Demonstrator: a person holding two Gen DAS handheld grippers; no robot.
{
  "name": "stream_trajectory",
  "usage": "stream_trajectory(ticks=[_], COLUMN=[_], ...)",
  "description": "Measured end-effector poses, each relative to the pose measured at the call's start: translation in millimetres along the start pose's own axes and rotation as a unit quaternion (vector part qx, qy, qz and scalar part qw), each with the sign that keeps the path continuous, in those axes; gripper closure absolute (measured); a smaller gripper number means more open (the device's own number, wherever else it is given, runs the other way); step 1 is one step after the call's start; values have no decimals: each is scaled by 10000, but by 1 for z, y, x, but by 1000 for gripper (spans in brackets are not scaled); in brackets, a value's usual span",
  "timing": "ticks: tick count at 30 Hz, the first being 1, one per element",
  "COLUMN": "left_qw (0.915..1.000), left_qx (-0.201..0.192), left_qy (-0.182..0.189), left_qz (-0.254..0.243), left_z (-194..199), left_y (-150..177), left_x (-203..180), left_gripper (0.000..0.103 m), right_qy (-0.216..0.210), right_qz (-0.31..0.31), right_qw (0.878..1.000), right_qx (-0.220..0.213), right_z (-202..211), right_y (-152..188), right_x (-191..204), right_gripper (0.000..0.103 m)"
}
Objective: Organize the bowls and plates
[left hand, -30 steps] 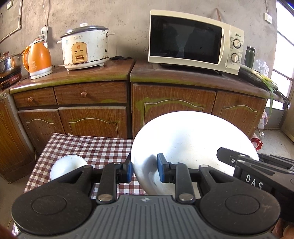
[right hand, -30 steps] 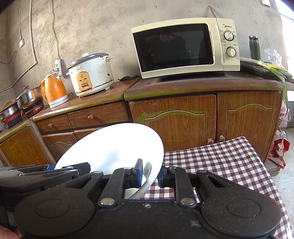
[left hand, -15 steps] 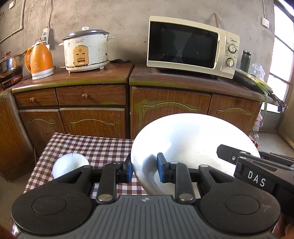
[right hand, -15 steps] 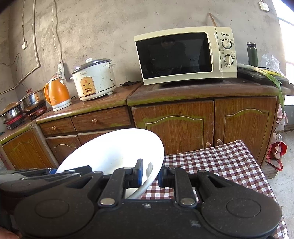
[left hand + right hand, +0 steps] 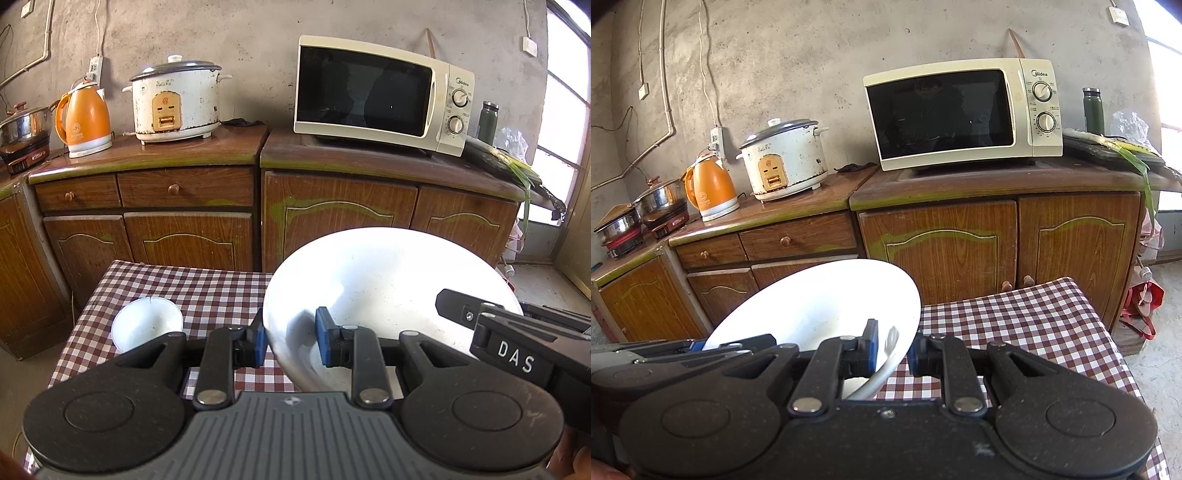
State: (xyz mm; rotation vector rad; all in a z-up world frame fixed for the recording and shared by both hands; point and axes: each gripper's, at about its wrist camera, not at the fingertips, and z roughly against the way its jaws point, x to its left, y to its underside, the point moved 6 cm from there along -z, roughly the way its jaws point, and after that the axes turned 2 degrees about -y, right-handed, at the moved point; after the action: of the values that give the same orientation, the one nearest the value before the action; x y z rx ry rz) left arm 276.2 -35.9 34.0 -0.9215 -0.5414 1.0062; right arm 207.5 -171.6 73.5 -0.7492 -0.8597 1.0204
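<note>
Above the checked table (image 5: 207,284), left gripper (image 5: 289,341) and right gripper (image 5: 891,349) both clamp the big bowl's (image 5: 384,280) rims, sharing its weight; small bowl (image 5: 147,328) waits below.

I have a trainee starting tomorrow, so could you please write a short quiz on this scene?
1. True or false: both claws grip the same plate.
2. Which stands nearest the kettle? A. microwave B. rice cooker C. flask
3. What lies on the tablecloth to the plate's left in the left view?

Key: 1. True: the left claw and right claw each clamp its rim. 2. B. 3. A small bowl.
</note>
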Motion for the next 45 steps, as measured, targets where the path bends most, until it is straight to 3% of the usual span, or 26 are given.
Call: stream_trajectory(ticks=[45], left_qw=[9999], left_qx=[-59], left_qy=[86], left_qz=[56], left_z=[52], left_y=[34], left_x=[-6], left_gripper=[77], right_qy=[-24], right_qz=[-28], right_qw=[9999], right_qx=[-145], right_z=[68], right_y=[26], right_x=[9], right_gripper=[82])
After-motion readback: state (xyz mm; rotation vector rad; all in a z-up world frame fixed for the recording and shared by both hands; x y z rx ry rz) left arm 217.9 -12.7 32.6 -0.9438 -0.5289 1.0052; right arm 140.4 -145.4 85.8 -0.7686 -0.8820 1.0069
